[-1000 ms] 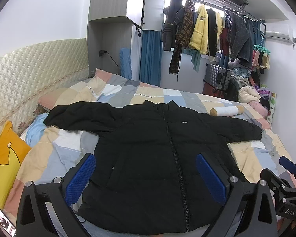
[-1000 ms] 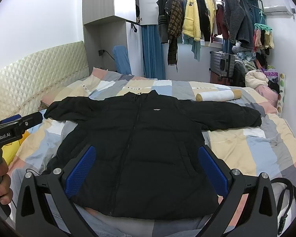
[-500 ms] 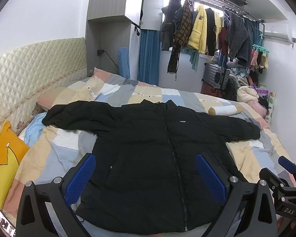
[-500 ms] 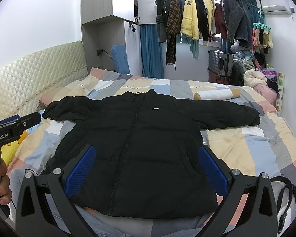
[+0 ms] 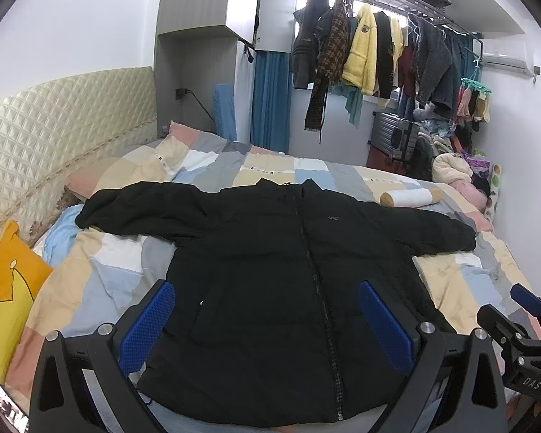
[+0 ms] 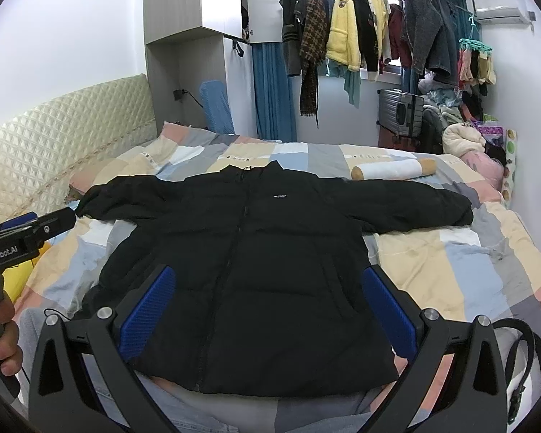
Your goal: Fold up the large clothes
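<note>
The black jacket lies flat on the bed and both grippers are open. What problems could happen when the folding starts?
The black jacket is thick and puffy, so a folded sleeve may spring back open. The roll pillow lies close to the sleeve and could snag it. The open right gripper may pinch the patchwork quilt along with the hem.

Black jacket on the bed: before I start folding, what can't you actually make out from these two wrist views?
- Black jacket hem: left wrist view, both corners hidden behind the left gripper.
- Chest label: both views, lettering too small to read.
- Jacket's back: hidden, it lies front up.
- Screen: left wrist view, cut off by the corner, blurred.
- Black strap: right wrist view, cut off at the edge.
</note>
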A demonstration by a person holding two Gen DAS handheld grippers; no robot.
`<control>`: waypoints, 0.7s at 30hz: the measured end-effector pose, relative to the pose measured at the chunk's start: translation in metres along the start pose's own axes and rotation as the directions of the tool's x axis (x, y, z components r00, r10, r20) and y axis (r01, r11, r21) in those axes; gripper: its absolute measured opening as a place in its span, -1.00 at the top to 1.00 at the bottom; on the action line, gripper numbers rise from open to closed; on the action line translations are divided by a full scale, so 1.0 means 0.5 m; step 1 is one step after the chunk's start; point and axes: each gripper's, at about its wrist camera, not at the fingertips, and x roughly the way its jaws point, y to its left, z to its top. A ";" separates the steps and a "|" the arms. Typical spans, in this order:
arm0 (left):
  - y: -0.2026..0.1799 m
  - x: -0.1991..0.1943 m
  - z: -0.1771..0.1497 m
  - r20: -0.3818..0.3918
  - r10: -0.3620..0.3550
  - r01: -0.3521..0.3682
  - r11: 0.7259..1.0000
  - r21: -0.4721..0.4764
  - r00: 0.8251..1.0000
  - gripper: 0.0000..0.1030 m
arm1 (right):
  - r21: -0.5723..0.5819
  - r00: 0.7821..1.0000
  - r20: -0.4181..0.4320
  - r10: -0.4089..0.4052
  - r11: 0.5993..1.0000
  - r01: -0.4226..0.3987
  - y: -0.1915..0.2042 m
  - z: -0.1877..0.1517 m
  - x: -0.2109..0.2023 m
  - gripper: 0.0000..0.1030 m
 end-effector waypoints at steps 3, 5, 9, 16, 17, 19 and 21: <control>0.005 0.001 0.001 0.000 -0.004 0.004 1.000 -0.001 1.000 -0.99 | 0.003 1.000 0.002 -0.001 1.000 0.001 -0.003 0.001 -0.005 -1.00; 0.003 0.000 -0.001 0.001 -0.002 0.002 1.000 -0.002 1.000 -0.99 | 0.004 1.000 0.001 -0.004 1.000 0.004 -0.003 0.004 -0.004 -1.00; 0.006 -0.002 -0.001 -0.001 -0.006 0.006 1.000 0.003 1.000 -0.99 | 0.012 1.000 0.005 -0.002 1.000 0.002 -0.007 0.006 -0.007 -1.00; 0.007 -0.003 0.001 0.006 -0.020 0.020 1.000 0.002 1.000 -0.99 | 0.010 1.000 0.010 0.023 1.000 -0.023 -0.006 0.007 -0.012 -1.00; 0.007 -0.003 0.001 0.006 -0.022 0.022 1.000 0.002 1.000 -0.99 | 0.011 1.000 0.014 0.025 1.000 -0.026 -0.006 0.008 -0.015 -1.00; 0.009 -0.003 0.002 0.003 -0.018 0.018 1.000 -0.004 1.000 -0.99 | 0.014 1.000 0.017 0.022 1.000 -0.023 -0.005 0.010 -0.016 -1.00; 0.012 -0.003 0.003 0.001 -0.011 0.011 1.000 -0.012 1.000 -0.99 | 0.020 1.000 0.018 0.018 1.000 -0.018 -0.006 0.012 -0.018 -1.00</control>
